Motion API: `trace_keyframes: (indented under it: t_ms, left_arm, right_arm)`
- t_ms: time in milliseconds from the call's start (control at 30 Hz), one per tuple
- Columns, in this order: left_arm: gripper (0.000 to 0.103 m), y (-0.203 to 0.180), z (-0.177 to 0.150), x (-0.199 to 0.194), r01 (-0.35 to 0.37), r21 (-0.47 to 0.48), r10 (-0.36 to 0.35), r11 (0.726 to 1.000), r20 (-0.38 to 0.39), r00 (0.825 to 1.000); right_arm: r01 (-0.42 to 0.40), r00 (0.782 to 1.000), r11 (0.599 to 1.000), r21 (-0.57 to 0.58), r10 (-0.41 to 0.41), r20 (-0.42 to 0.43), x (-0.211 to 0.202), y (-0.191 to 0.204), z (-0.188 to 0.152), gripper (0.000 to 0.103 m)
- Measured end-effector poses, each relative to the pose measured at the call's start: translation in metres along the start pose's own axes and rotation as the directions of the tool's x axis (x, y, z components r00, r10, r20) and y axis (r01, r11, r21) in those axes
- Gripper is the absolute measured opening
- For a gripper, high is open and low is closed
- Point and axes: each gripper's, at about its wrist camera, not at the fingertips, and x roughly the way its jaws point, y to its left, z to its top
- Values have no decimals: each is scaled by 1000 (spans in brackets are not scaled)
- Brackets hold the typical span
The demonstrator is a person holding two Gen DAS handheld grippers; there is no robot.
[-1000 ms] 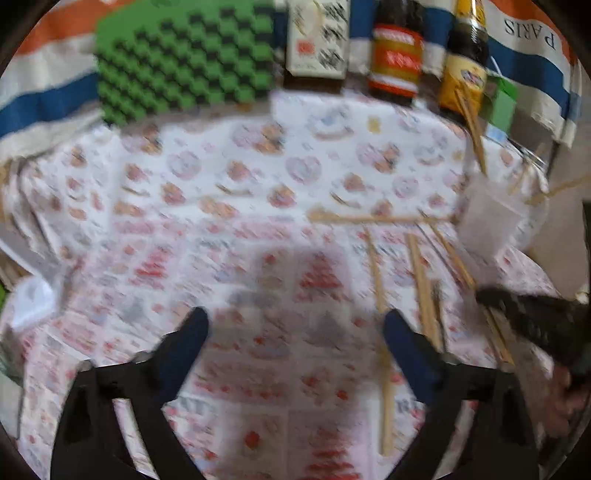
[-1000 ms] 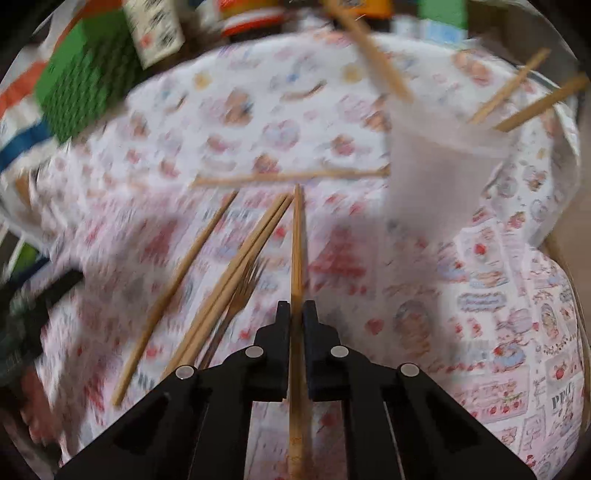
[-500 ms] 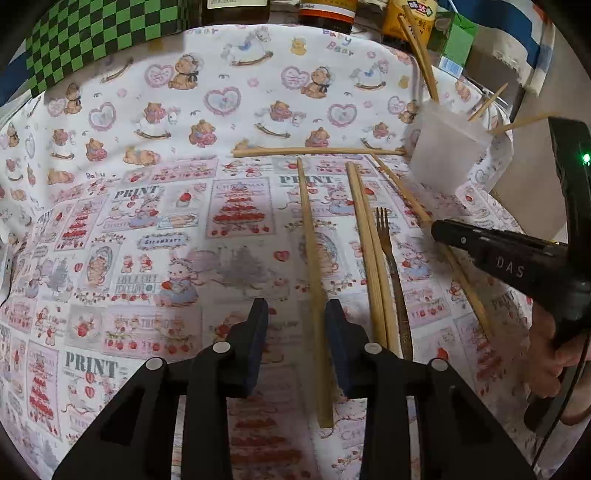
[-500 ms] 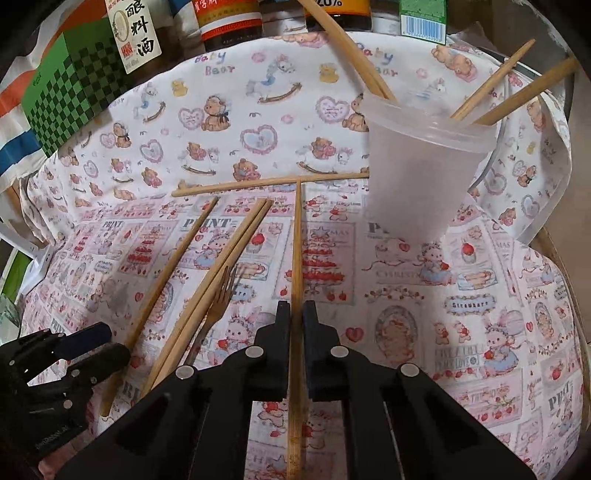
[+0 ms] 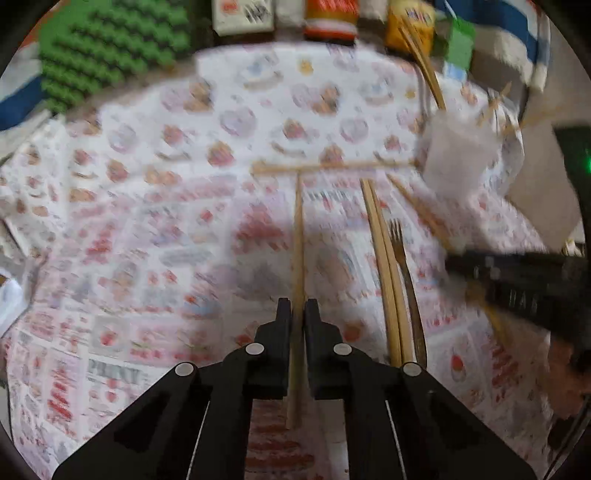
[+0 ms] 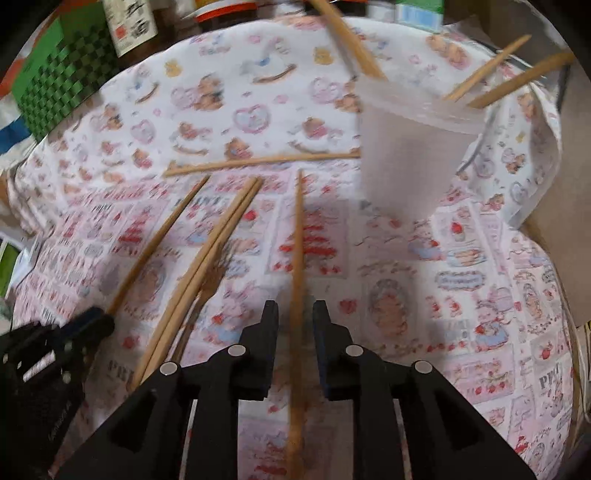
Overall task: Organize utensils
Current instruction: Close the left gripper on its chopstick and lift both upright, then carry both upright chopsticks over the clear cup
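Wooden chopsticks lie on a printed tablecloth (image 5: 155,229). My left gripper (image 5: 297,314) is shut on one chopstick (image 5: 298,236) that points away from me. My right gripper (image 6: 294,314) has its jaws a little apart around another chopstick (image 6: 297,236), not pinching it. A pair of chopsticks (image 5: 384,266) and a fork (image 5: 404,269) lie between them. One chopstick (image 5: 332,167) lies crosswise. A translucent cup (image 6: 410,155) holds several chopsticks at the far right; it also shows in the left wrist view (image 5: 461,155).
Bottles (image 5: 330,18) and a green checkered box (image 5: 107,48) stand along the table's far edge. A small green carton (image 5: 460,44) stands behind the cup. The cloth hangs over the table's right edge (image 6: 532,177). My right gripper's body (image 5: 524,288) shows in the left wrist view.
My left gripper has closed on the chopstick between its fingers. My right gripper has opened slightly, releasing its chopstick. Both views are blurred by motion.
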Motion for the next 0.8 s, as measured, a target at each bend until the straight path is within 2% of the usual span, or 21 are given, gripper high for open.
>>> trace_keyframes:
  t_ms: [100, 167, 267, 333, 367, 400, 500, 567, 633, 667, 800]
  left_arm:
    - [6, 8, 6, -26, -35, -21, 37, 999, 132, 991]
    - [6, 15, 9, -42, -34, -51, 43, 998, 203, 978]
    - [6, 25, 13, -63, -27, -92, 53, 995, 290, 956]
    - [6, 33, 15, -72, -26, -117, 65, 993, 337, 939]
    - [6, 35, 16, -76, -31, -125, 74, 992, 356, 931]
    - [6, 36, 17, -79, -42, -127, 86, 991, 369, 925]
    - [6, 39, 19, -82, -85, -137, 131, 987, 372, 919]
    - [6, 43, 20, -80, -68, -155, 119, 986, 352, 928]
    - [6, 47, 20, -78, -67, -174, 125, 982, 347, 929]
    - [6, 47, 18, -78, -71, -178, 131, 981, 349, 928]
    - [6, 49, 16, -79, -69, -197, 136, 978, 354, 925]
  right_arm:
    - [4, 1000, 1000, 8, -4, -12, -5, 6, -5, 26]
    - [-17, 1000, 1000, -2, 17, -14, -7, 10, -7, 35]
    - [2, 1000, 1000, -25, -2, -2, -6, 15, -9, 36]
    - [7, 1000, 999, -42, -7, 3, -7, 18, -10, 31]
    - [5, 1000, 998, -57, -5, 4, -7, 20, -11, 18]
    - [-4, 1000, 998, -65, 4, 7, -7, 21, -11, 10]
    - [-87, 996, 995, -54, 89, 26, -11, 18, -8, 8]
    - [-76, 994, 996, -56, 80, 71, -19, 18, -7, 8]
    - [-45, 985, 997, -70, 56, 161, -33, 19, -5, 8]
    - [-42, 974, 997, -72, 57, 218, -44, 19, -5, 8]
    - [-98, 930, 991, -94, 125, 347, -73, 17, -3, 8]
